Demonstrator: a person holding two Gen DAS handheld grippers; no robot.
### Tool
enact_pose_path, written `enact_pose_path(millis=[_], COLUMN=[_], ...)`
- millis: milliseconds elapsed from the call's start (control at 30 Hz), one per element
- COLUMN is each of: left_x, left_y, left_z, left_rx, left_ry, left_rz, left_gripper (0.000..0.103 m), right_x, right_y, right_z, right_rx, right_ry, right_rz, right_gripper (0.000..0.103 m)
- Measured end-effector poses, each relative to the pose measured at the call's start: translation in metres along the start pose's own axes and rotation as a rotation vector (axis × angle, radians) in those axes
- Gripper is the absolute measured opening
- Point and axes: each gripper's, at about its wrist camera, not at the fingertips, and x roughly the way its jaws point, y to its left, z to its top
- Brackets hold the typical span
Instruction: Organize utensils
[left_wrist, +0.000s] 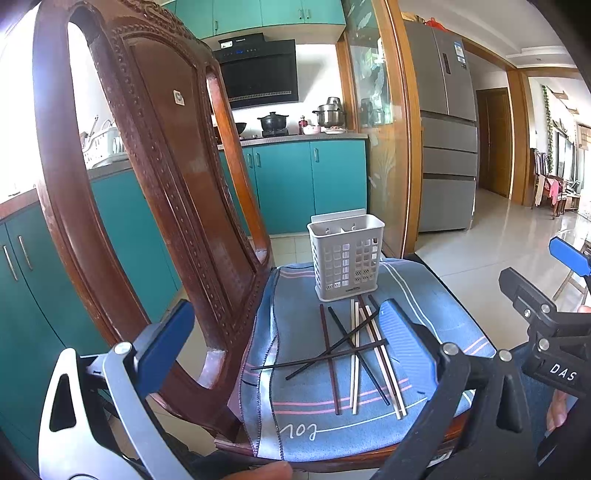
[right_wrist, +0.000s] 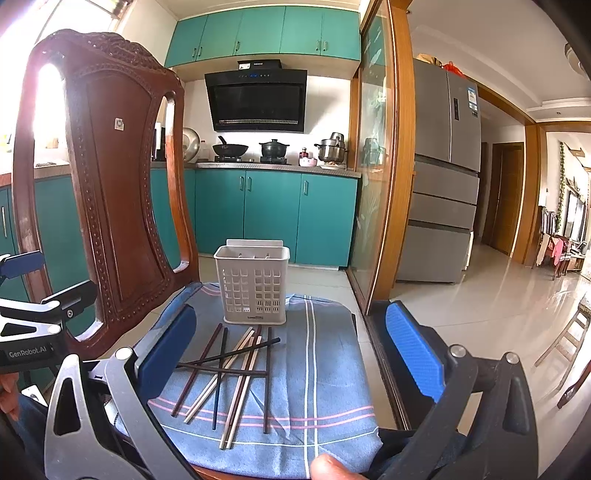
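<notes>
Several chopsticks (left_wrist: 354, 354), dark and pale, lie crossed in a loose pile on a blue cloth (left_wrist: 306, 417) over a chair seat. They also show in the right wrist view (right_wrist: 232, 373). A white slotted utensil holder (left_wrist: 346, 256) stands upright and empty just behind them; it also shows in the right wrist view (right_wrist: 253, 284). My left gripper (left_wrist: 284, 343) is open above the pile's near left side, holding nothing. My right gripper (right_wrist: 291, 354) is open above the pile, holding nothing. The right gripper's body shows at the right edge of the left wrist view (left_wrist: 546, 332).
The carved wooden chair back (left_wrist: 159, 192) rises close on the left of the seat. Teal kitchen cabinets (right_wrist: 273, 214) and a stove with pots stand behind. A glass sliding door frame (right_wrist: 399, 166) and a grey fridge (right_wrist: 443, 177) are to the right, with tiled floor beyond.
</notes>
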Motion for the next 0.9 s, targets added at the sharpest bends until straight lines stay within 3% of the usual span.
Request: enact_pose_path(millis=[900], left_x=[-0.0081], left_y=[-0.0035], left_z=[0.0024], left_rx=[0.006], left_ry=[-0.022], left_rz=[0.010], left_gripper=[0.100], right_x=[-0.0052], right_y=[-0.0032], right_z=[0.0016], right_rx=[0.002], right_ry=[-0.022], right_rz=[0.000], right_gripper=[0.100])
